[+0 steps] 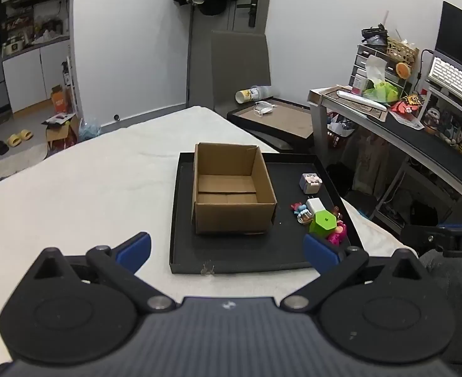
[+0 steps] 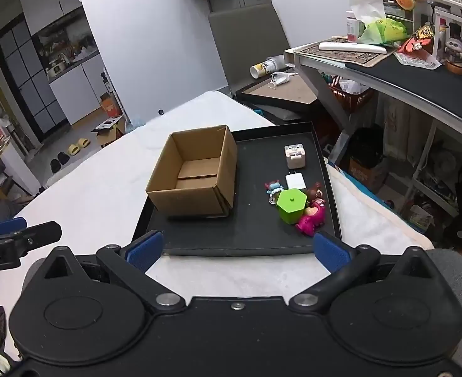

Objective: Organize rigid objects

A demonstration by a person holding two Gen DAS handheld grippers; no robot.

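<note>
Black tray on white-covered table. Open empty cardboard box sits in tray's left part. Right of it, loose on tray: cube toy at far end, white charger, green hexagon box touching small figurines. Left gripper jaws wide, nothing between, hovering near tray's front edge. Right gripper likewise wide and empty.

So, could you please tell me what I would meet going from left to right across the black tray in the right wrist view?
Open brown cardboard box → small blue-haired figurine → green hexagonal plastic container → pink toy figure, all on the black tray.
</note>
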